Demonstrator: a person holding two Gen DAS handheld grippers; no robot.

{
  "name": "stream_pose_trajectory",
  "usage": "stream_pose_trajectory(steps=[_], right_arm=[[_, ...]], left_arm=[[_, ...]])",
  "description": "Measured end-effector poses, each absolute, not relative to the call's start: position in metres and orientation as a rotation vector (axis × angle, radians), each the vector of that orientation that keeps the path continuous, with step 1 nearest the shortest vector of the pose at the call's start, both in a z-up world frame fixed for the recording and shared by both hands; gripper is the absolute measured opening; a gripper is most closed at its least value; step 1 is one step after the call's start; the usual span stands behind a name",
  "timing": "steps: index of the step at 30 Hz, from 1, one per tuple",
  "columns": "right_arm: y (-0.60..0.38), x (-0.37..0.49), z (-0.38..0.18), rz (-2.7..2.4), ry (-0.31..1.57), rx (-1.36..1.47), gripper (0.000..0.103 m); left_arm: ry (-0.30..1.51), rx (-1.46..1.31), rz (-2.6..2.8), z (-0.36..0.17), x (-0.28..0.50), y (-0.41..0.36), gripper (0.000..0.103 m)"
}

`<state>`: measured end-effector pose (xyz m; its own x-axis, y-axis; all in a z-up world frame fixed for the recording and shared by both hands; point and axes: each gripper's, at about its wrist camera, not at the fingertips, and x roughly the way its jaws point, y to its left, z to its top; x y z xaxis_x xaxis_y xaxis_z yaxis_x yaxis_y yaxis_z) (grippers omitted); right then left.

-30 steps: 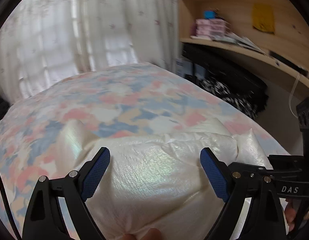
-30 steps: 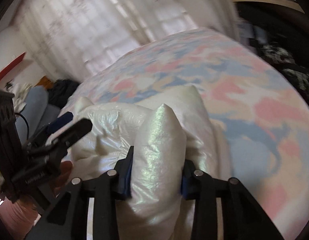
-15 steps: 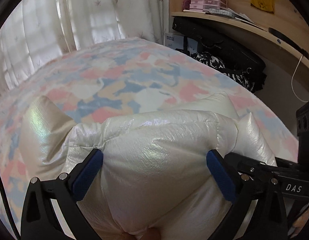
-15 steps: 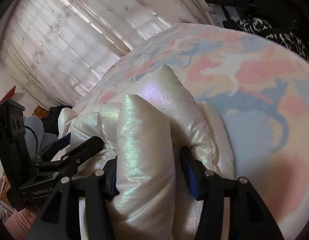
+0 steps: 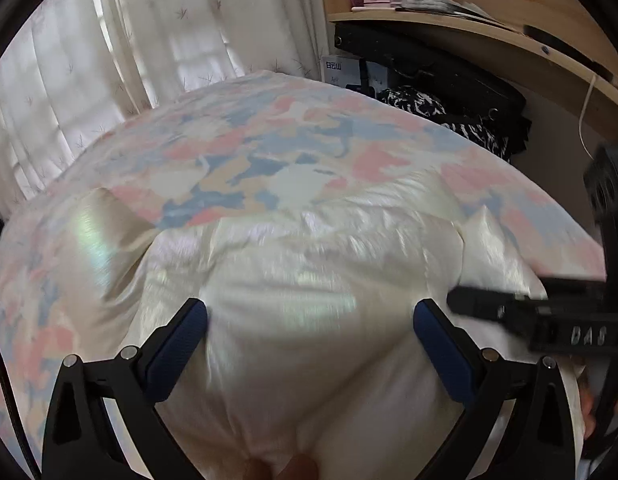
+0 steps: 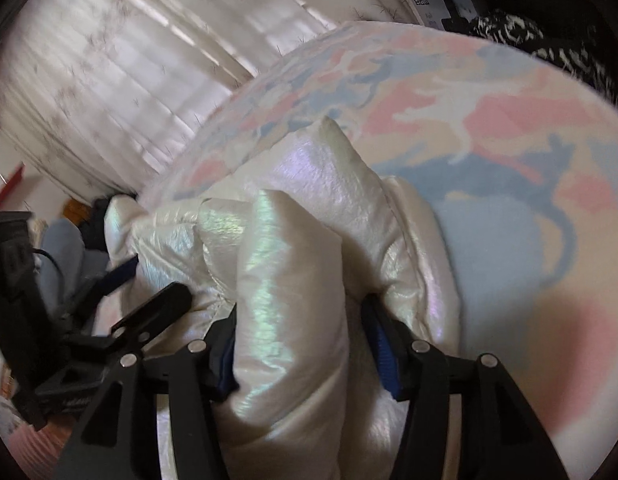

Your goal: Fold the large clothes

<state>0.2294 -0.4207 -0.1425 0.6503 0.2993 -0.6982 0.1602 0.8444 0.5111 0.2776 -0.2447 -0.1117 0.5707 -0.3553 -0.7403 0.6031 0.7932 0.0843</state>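
We see a puffy white jacket with a pearly, iridescent sheen (image 5: pixel 309 320) bunched up on the bed (image 5: pixel 269 152), which is covered in a pastel pink, blue and cream patterned sheet; the jacket lies toward the near edge of the bed, with bare sheet stretching beyond it to the far edge by the white patterned curtains (image 5: pixel 149 40). Our left gripper (image 5: pixel 311 320) has its blue-padded fingers (image 5: pixel 181 344) spread as wide as they go, with a broad swell of the jacket bulging between them; we cannot tell whether the pads press on the fabric, and the view there is blurred. Our right gripper (image 6: pixel 305 344) straddles a thick upright fold of the jacket (image 6: pixel 293 280), its fingers (image 6: pixel 383 344) opening while the fold still fills the gap and touches both pads. In the left wrist view the right gripper's black frame (image 5: pixel 549 316) shows at the right side, just beside the jacket. Past the bed's right edge a black-and-white patterned cloth (image 5: pixel 449 116) lies under a wooden shelf (image 5: pixel 469 32).
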Motion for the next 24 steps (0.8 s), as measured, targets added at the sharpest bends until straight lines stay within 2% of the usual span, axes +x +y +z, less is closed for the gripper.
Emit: stream_pose_trajectory(steps=[3,9,10,15,17,24], right_arm=[[-0.417,0.221,-0.127,0.049,0.906,0.534,0.061],[-0.410,0.197,-0.094,0.003,0.946,0.463,0.063],[-0.406,0.194,-0.089,0.000,0.954,0.447,0.065],[-0.390,0.168,-0.056,0.004,0.955,0.409,0.093],[-0.387,0.157,-0.046,0.022,0.957,0.430,0.100],[-0.381,0.133,-0.021,0.073,0.946,0.463,0.103]], left_arm=[[0.778,0.340,-0.555,-0.098,0.259,-0.231,0.102],[0.771,0.294,-0.489,-0.063,0.220,-0.195,0.102],[0.780,0.297,-0.473,-0.059,0.215,-0.190,0.102],[0.844,0.268,-0.492,-0.042,0.186,-0.164,0.102],[0.854,0.255,-0.494,-0.036,0.175,-0.155,0.102],[0.947,0.186,-0.505,-0.033,0.153,-0.130,0.102]])
